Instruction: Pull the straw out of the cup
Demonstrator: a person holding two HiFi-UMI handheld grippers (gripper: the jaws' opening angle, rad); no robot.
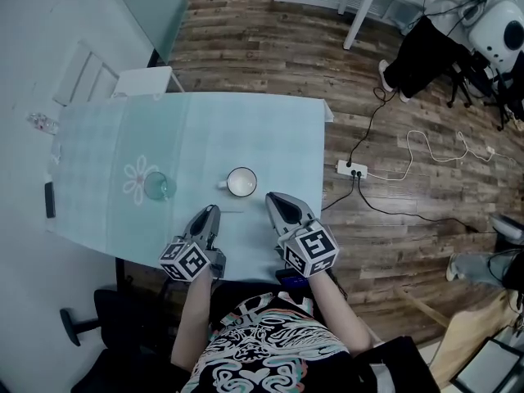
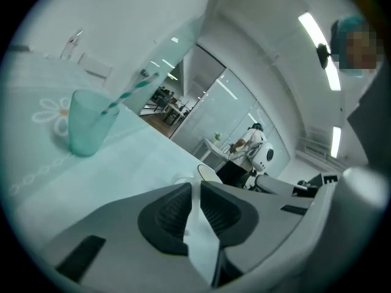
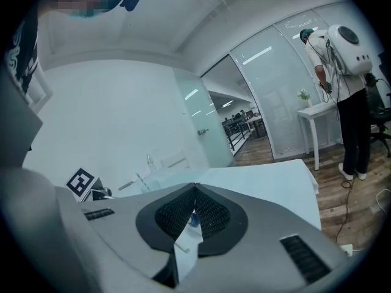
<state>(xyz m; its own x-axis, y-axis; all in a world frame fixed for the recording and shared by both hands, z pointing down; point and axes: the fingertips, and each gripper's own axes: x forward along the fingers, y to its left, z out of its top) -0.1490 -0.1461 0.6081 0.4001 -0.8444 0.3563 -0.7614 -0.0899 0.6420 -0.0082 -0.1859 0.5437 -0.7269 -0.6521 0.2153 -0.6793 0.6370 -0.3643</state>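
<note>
A translucent green cup [image 1: 159,187] stands on the pale blue table [image 1: 246,129], left of centre. In the left gripper view the cup [image 2: 87,127] is ahead to the left, and a green-and-white striped straw [image 2: 129,94] leans out of it to the right. My left gripper [image 1: 208,216] hovers over the table's near edge, to the right of the cup and apart from it. Its jaws [image 2: 195,188] stand a narrow slit apart with nothing between them. My right gripper [image 1: 277,203] is further right, its tips [image 3: 195,188] together and empty.
A white mug [image 1: 241,182] sits between the grippers, just beyond them. A thin pale stick [image 1: 232,212] lies on the table in front of it. A dark flat object [image 1: 50,200] lies at the table's left edge. A power strip [image 1: 352,169] and cables lie on the wooden floor at the right.
</note>
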